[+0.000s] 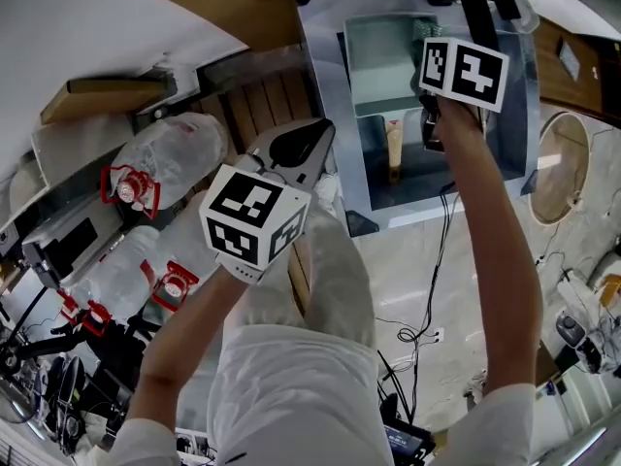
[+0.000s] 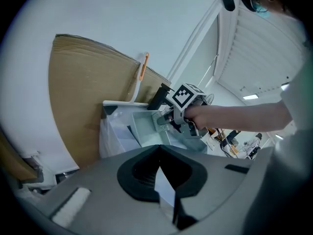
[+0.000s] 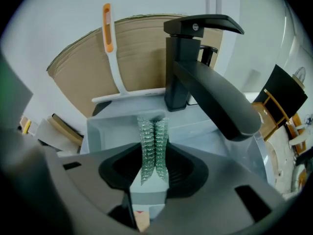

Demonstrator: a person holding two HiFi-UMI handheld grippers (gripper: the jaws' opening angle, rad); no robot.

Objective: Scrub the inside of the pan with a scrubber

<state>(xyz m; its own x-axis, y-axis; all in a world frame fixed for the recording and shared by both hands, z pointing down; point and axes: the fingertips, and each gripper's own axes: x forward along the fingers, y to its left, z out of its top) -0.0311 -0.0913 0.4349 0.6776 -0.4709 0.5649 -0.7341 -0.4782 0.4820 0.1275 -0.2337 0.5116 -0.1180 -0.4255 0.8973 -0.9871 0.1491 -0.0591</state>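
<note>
No pan and no scrubber that I can identify show in any view. A steel sink [image 1: 325, 85] lies at the top of the head view, under a black faucet [image 3: 195, 82]. My right gripper [image 1: 432, 129] hangs over the basin, below the faucet spout. Its ribbed teal pads [image 3: 147, 141] press together with nothing between them. A tan object [image 1: 394, 150] stands in the basin just left of it. My left gripper [image 1: 315, 136] is held short of the sink's left edge, over the person's legs. Its black jaws meet at a point and hold nothing. The left gripper view shows the right gripper [image 2: 168, 124] over the sink [image 2: 146, 126].
A white squeegee with an orange handle [image 3: 110, 48] leans on a brown board [image 3: 142, 58] behind the sink. Large clear water bottles with red caps [image 1: 155, 168] lie at the left. Cables [image 1: 427, 309] trail over the floor. A round wooden thing [image 1: 563, 168] stands right of the sink.
</note>
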